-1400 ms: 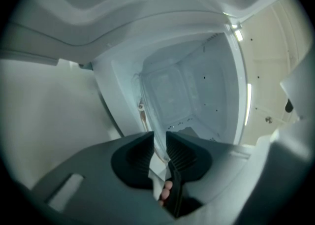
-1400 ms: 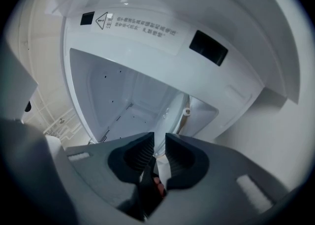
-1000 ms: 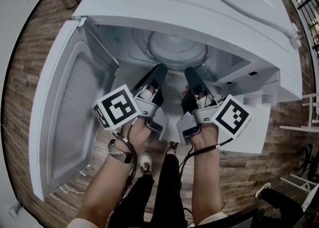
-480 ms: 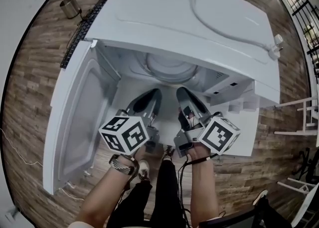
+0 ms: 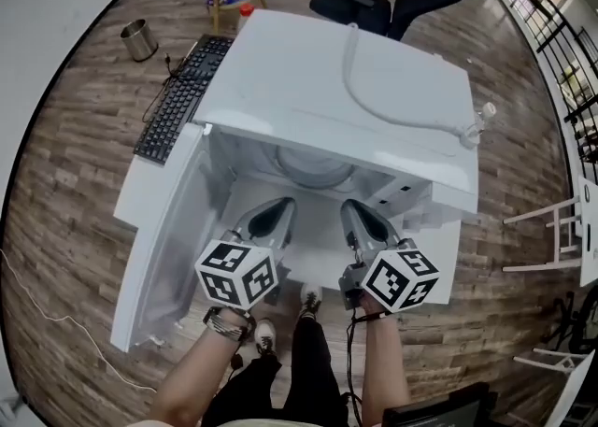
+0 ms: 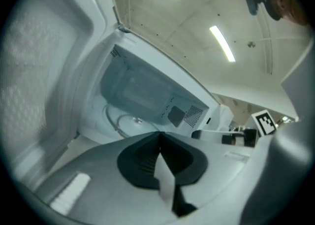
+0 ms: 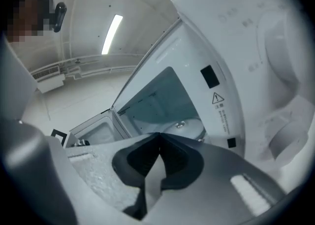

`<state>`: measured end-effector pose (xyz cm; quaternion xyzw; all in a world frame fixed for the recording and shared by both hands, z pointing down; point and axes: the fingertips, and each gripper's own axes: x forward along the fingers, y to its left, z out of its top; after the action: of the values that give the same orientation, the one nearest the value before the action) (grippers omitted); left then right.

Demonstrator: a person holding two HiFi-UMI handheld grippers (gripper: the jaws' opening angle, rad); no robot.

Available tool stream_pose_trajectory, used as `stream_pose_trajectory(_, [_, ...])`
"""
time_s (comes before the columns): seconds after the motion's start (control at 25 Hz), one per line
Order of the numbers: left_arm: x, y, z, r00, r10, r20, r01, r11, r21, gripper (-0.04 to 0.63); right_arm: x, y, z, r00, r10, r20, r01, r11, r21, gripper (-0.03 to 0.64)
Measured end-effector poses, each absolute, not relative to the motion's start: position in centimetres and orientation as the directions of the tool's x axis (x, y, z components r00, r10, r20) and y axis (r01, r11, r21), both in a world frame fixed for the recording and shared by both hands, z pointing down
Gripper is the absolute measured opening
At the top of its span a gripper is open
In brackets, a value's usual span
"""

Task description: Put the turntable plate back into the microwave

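Your left gripper (image 5: 283, 203): jaws pressed together, empty. Your right gripper (image 5: 352, 206): jaws just closed, nothing between them. Both sit at the microwave (image 5: 374, 89) mouth, with the door (image 5: 159, 248) swung left. The plate (image 5: 314, 166) lies flat on the cavity floor, straight ahead between your grippers and no nearer to either. It's round, so no long axis. The top hides its far part, and you can't tell whether it's seated.

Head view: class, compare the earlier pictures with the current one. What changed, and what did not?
The left gripper and the right gripper have drawn back from inside the microwave and rolled. Both were open; the left is now shut, and the right's jaws have just closed, with nothing between either pair. The plate stays inside, the door open.
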<state>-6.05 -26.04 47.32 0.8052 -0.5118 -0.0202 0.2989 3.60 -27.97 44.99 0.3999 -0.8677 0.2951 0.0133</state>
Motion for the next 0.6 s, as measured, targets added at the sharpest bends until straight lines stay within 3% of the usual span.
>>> stream_pose_trajectory(0.32, [-7.1,-25.7,43.8,0.504,-0.827,0.248,-0.82,-0.369,0.437,0.005,3.9,-27.6,42.2,-0.643,-0.725,0.248,-0.755,0.545,-0.365,0.003])
stream_pose_trajectory(0.52, [-7.0,-26.0,39.7,0.498,-0.841,0.211,-0.863,-0.457,0.215,0.005,4.4,-26.9,38.4,-0.62,-0.76,0.194,-0.777,0.563,-0.281,0.003])
stream_pose_trajectory(0.6, [-6.9,-25.9,38.2,0.519,-0.834,0.186,-0.851,-0.483,0.206,0.005,4.5,-26.6,36.4,-0.611,-0.773,0.17,-0.787,0.57,-0.236,0.003])
